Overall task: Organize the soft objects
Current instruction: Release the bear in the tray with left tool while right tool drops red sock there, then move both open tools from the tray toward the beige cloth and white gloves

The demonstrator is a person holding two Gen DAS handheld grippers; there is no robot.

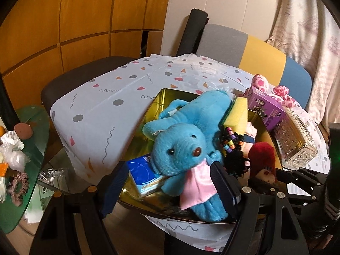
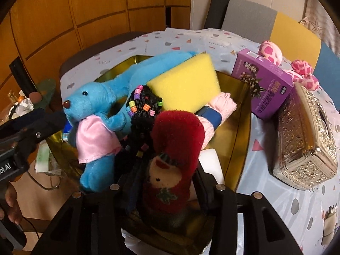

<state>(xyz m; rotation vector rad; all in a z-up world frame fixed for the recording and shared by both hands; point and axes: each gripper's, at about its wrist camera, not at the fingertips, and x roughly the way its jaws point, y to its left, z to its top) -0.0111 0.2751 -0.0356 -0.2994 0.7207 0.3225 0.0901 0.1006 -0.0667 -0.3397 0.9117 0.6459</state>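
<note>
A gold tin tray on the patterned tablecloth holds a blue plush animal in a pink dress, a yellow sponge, a black beaded yarn piece, a pink cloth and a blue packet. My left gripper stands open, wide astride the plush's lower body without touching it. A red sock with a snowman face stands upright in the tray between the fingers of my right gripper. Those jaws are open, close beside the sock and not squeezing it.
Right of the tray stand a purple box and an ornate silver tissue box, with a pink spotted plush behind them. A chair is at the far edge. A green glass side table with clutter sits left.
</note>
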